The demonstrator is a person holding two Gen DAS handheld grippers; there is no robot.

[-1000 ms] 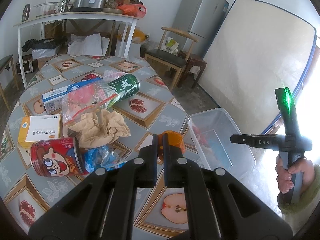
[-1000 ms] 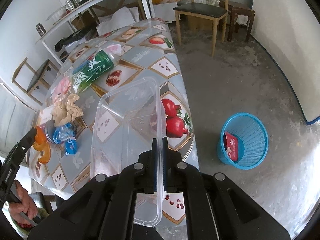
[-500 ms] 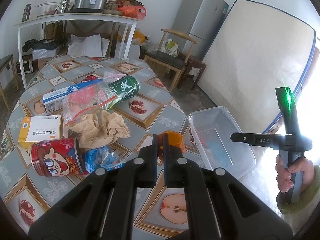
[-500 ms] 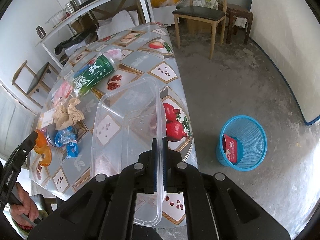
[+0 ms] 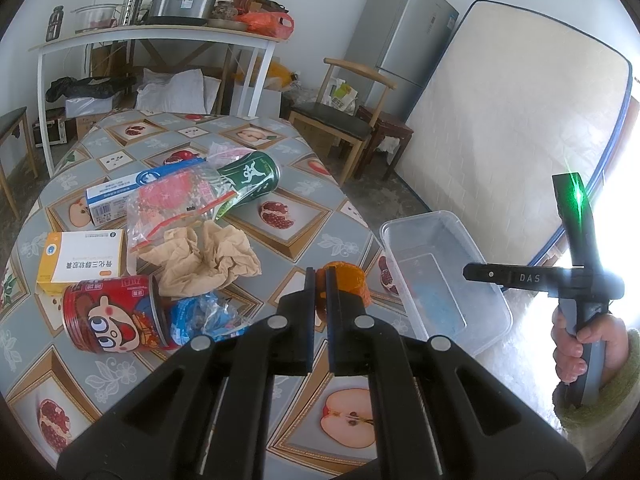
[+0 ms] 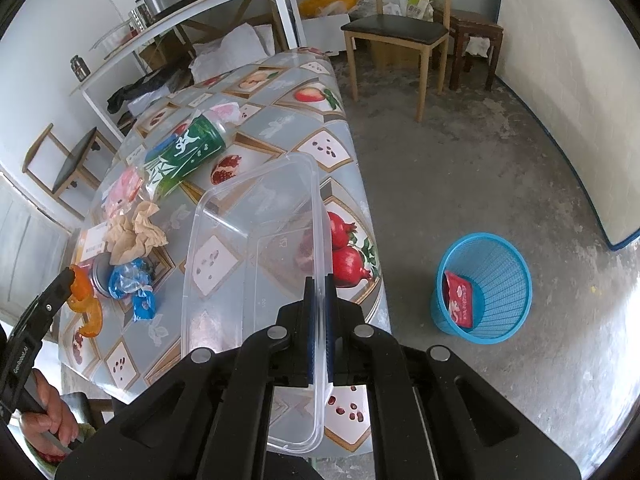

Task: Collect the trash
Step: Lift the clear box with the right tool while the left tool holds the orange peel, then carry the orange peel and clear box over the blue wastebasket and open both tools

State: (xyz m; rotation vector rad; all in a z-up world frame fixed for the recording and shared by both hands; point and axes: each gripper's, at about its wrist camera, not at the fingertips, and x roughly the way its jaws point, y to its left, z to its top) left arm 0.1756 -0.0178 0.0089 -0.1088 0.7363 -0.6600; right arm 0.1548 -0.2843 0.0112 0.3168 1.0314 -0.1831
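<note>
My left gripper is shut on a curl of orange peel, held just above the table's near right part; the right wrist view shows that peel hanging from the left gripper. My right gripper is shut on the long rim of a clear plastic container, which it holds tilted over the table's edge. From the left wrist view the container is empty, with the right gripper and a hand at its far side. A blue bin on the floor holds a red packet.
On the fruit-patterned table lie a green can, a red cartoon can, crumpled brown paper, a blue wrapper, two medicine boxes and a zip bag. Beyond it are a chair, a fridge and a leaning mattress.
</note>
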